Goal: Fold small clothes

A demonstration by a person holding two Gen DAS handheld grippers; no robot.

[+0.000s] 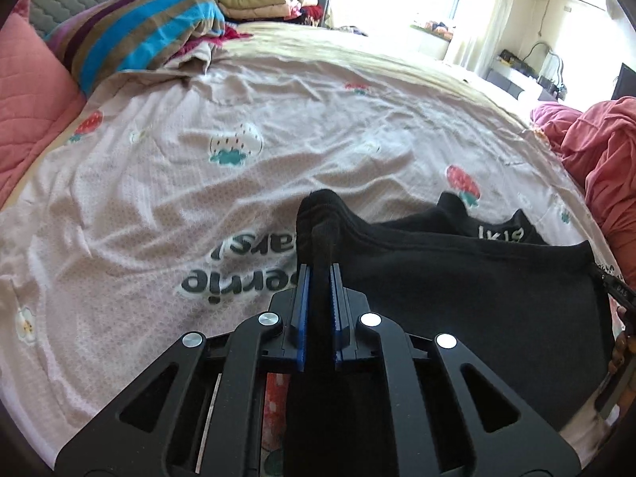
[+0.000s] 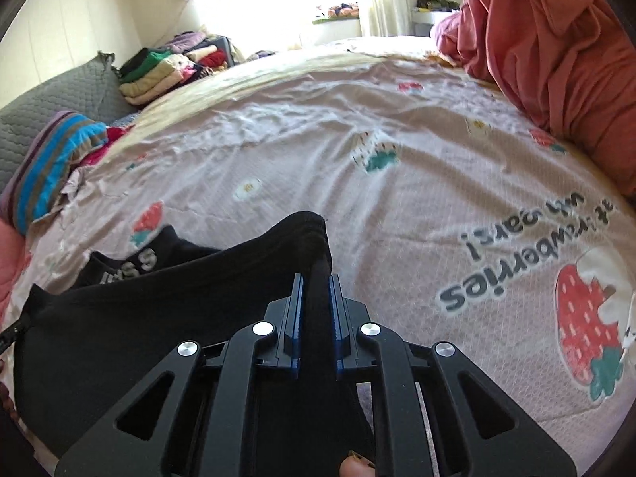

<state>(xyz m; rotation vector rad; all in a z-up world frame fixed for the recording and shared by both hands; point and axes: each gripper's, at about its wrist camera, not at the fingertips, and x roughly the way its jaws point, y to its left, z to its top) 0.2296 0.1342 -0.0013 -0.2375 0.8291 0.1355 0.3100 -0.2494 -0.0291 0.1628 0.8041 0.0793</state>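
A small black garment (image 1: 457, 274) with white lettering is stretched between my two grippers just above the bed. My left gripper (image 1: 319, 268) is shut on its left corner, which bunches up between the blue pads. My right gripper (image 2: 317, 278) is shut on the other corner of the black garment (image 2: 159, 318). The cloth spans to the right in the left wrist view and to the left in the right wrist view. A lower layer with the lettering (image 2: 131, 266) lies on the sheet behind the held edge.
The bed is covered by a pink strawberry-print sheet (image 1: 198, 183). A striped pillow (image 1: 143, 39) and pink quilt (image 1: 28, 91) lie at the left. A red blanket heap (image 2: 556, 51) lies at the right. Stacked folded clothes (image 2: 167, 71) sit at the far side.
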